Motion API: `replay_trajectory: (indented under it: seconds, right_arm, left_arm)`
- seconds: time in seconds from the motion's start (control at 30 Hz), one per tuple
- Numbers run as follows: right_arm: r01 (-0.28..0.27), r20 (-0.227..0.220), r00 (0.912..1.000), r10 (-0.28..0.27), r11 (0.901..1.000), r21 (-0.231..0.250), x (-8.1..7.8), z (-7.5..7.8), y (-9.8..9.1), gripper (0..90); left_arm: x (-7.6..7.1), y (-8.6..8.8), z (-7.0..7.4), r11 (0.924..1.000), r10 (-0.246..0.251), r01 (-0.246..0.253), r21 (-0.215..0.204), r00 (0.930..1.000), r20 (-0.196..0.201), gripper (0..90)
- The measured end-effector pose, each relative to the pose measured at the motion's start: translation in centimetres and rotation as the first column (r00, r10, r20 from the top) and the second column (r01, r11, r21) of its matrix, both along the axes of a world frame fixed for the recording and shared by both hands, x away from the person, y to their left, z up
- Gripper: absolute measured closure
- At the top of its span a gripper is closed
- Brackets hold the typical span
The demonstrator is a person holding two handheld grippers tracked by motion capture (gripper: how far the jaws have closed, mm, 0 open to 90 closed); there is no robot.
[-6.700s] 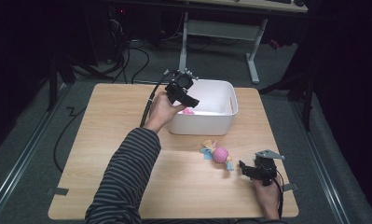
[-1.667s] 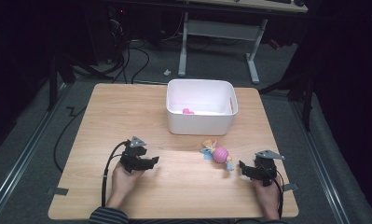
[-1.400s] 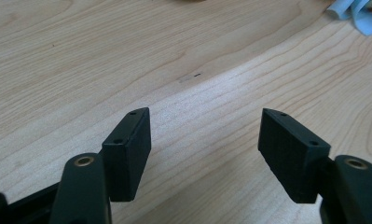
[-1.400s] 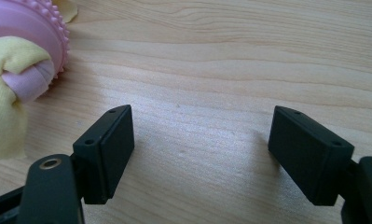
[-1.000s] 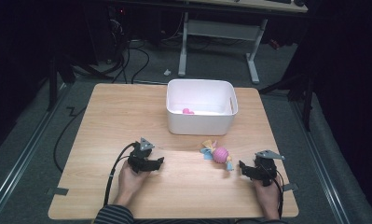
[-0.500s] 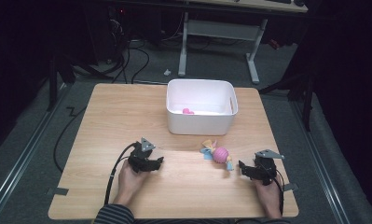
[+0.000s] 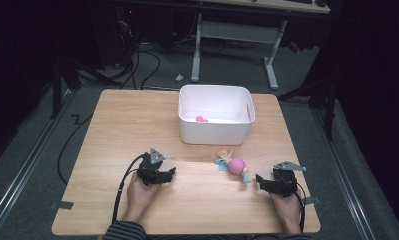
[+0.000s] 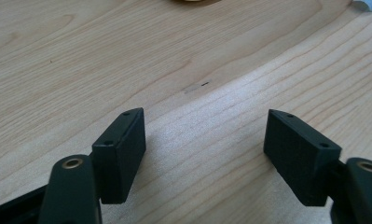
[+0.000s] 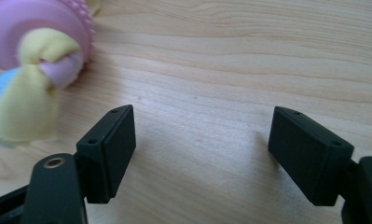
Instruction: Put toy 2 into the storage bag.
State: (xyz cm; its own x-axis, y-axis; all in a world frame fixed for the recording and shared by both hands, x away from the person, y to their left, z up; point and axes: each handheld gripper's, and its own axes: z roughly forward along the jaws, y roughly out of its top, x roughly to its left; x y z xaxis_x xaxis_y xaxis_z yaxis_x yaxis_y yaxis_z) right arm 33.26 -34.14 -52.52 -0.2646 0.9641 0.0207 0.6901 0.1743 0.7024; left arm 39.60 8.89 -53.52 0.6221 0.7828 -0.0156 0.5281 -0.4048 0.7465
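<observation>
Your left gripper [image 7: 163, 176] rests nearest you, well left of the toy [image 7: 234, 165], its 2 jaws spread over bare table [image 7: 202, 200]. Your right gripper [image 7: 265, 182] sits just right of the toy, jaws spread, gripping nothing. Beyond the toy stands the white bin [image 7: 216, 132], with a pink piece [image 7: 201, 119] inside.
</observation>
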Motion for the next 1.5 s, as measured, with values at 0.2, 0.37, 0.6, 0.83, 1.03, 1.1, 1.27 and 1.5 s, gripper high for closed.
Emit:
replay_trajectory:
  seconds: [0.2, 0.37, 0.6, 0.83, 1.03, 1.1, 1.27, 1.5]
  right_arm:
    - [-0.021, 0.026, 0.9995, 0.020, 0.9993, 0.031, -1.3, 1.0, 0.0, 26.8]
    - [-0.037, 0.039, 0.9986, 0.036, 0.9992, 0.017, -2.4, 1.7, 0.2, 29.0]
    - [-0.060, 0.048, 0.9971, 0.059, 0.9978, 0.027, -3.3, 2.4, 0.4, 30.3]
    - [-0.081, 0.051, 0.9954, 0.081, 0.9967, 0.002, -3.6, 3.5, 1.4, 31.0]
    - [-0.100, 0.054, 0.9935, 0.100, 0.9950, 0.001, -3.3, 4.3, 2.4, 30.5]
    - [-0.111, 0.057, 0.9922, 0.111, 0.9938, -0.003, -3.1, 4.6, 2.7, 30.4]
    - [-0.141, 0.066, 0.9877, 0.141, 0.9900, -0.013, -2.7, 5.2, 3.6, 30.2]
    - [-0.179, 0.080, 0.9802, 0.181, 0.9833, -0.035, -1.6, 6.2, 4.9, 29.7]
  left_arm:
    - [0.0, 0.0, 0.0, 1.0000, 0.000, 0.000, 0.000, 1.0000, -0.001, 28.5]
    - [0.0, 0.0, 0.0, 1.0000, 0.000, 0.000, 0.001, 1.0000, -0.002, 28.4]
    - [0.0, 0.0, 0.0, 1.0000, -0.001, 0.001, 0.000, 1.0000, -0.003, 28.4]
    - [0.0, 0.0, 0.0, 1.0000, -0.002, 0.002, -0.001, 1.0000, -0.002, 28.5]
    - [0.0, 0.0, 0.0, 1.0000, -0.001, 0.001, -0.003, 1.0000, -0.004, 28.4]
    - [0.0, 0.0, 0.0, 1.0000, -0.001, 0.001, -0.003, 1.0000, -0.003, 28.4]
    - [0.0, 0.1, 0.0, 1.0000, -0.001, 0.001, -0.004, 1.0000, -0.003, 28.4]
    - [0.0, 0.1, 0.0, 1.0000, -0.001, 0.001, -0.006, 1.0000, -0.004, 28.3]
